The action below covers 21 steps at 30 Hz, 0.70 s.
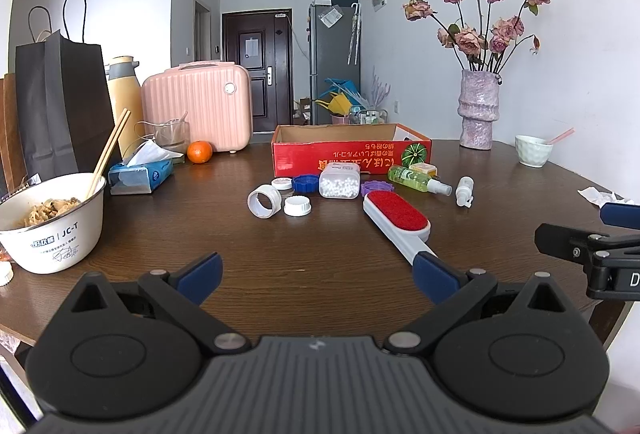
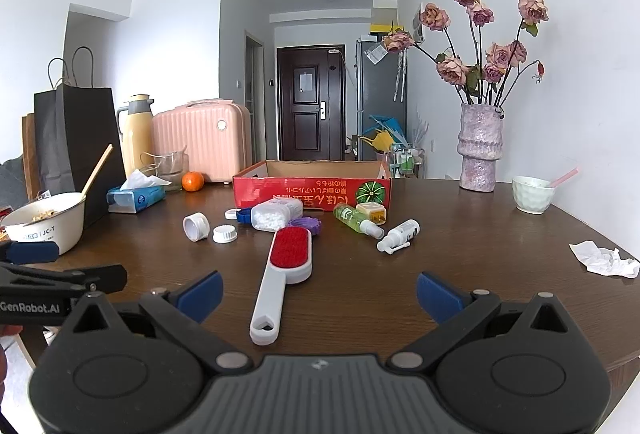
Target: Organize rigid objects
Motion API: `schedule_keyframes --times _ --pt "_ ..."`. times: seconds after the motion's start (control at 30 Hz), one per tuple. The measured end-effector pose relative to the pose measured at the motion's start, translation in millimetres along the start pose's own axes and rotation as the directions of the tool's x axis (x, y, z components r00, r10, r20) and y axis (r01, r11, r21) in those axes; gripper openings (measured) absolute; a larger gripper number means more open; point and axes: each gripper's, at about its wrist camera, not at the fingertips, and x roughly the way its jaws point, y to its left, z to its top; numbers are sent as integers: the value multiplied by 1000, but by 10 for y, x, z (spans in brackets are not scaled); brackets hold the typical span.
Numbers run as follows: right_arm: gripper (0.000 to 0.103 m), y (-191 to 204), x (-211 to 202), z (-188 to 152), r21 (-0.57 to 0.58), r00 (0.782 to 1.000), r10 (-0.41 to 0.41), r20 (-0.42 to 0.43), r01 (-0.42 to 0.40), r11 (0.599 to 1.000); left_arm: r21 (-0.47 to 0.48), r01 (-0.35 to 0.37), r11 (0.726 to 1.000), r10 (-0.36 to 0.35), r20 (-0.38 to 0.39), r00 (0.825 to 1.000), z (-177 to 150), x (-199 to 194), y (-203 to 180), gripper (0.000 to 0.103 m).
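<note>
Left gripper (image 1: 318,276): jaws spread wide, empty, low over the table (image 1: 280,274).
Right gripper (image 2: 318,294): jaws spread wide, empty, brush handle lay between the fingers, untouched.
Brush (image 2: 282,274): red pad up, flat on the table, handle toward the grippers.
Caps: white ring (image 2: 196,227) on its side, white cap (image 2: 225,234) beside it, blue cap (image 1: 305,183) and purple cap (image 1: 378,188) flanking the jar.
Jar (image 1: 340,183): clear, white beads, just before the box.
Bottles: green spray (image 2: 357,221) and white spray (image 2: 398,236), both lying down.
Box (image 2: 312,185): red, open, behind the clutter.
Edges: bowl (image 1: 52,222) with chopsticks left, vase (image 1: 478,109) right.
</note>
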Motion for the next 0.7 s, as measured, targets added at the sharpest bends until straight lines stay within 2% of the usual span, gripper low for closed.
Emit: schedule_keyframes --times 0.7 --pt "103 19 -16 4 -2 1000 -2 6 2 1000 -2 1 1000 -1 6 1000 5 -23 -7 103"
